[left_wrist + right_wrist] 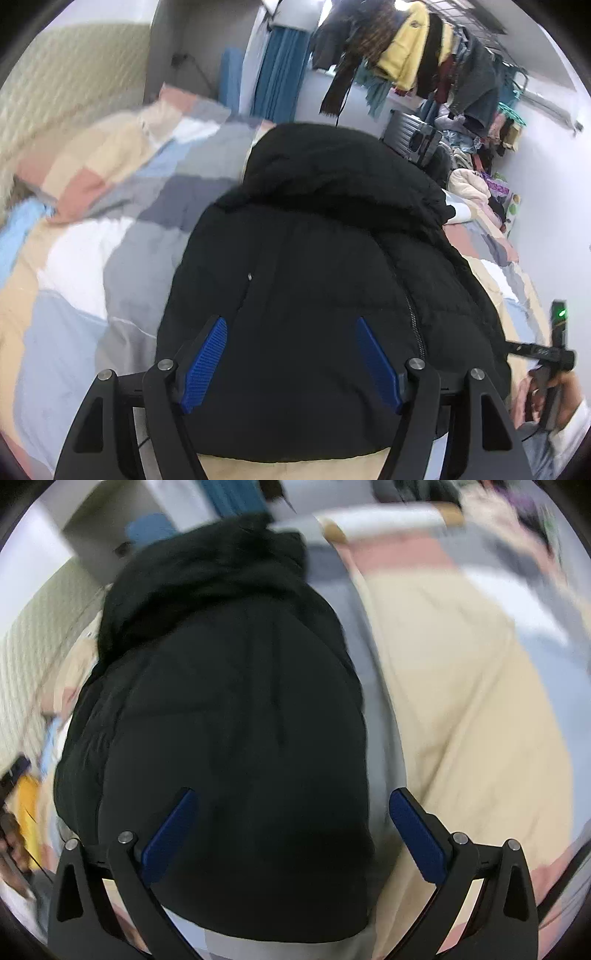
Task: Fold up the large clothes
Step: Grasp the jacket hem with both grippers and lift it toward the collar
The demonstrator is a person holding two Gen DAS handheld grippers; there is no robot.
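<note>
A black puffer jacket (314, 258) with a hood (332, 158) lies on the bed, folded into a narrow bundle with its hood at the far end. My left gripper (289, 321) hovers open above its near part; the blue pads (207, 354) stand wide apart and grip nothing. The right wrist view is blurred. It shows the same jacket (229, 720) under my right gripper (293, 793), which is also open, its right pad past the jacket's right edge. The person's hand holding the right gripper (550, 369) shows at the lower right of the left wrist view.
The bed has a patchwork duvet (92, 258) in pink, cream, grey and blue, with a pillow (110, 147) by the padded headboard (55, 92). Beyond the bed are a grey suitcase (413, 136), a crowded clothes rack (424, 55), a pile of garments (476, 177) and a blue curtain (280, 74).
</note>
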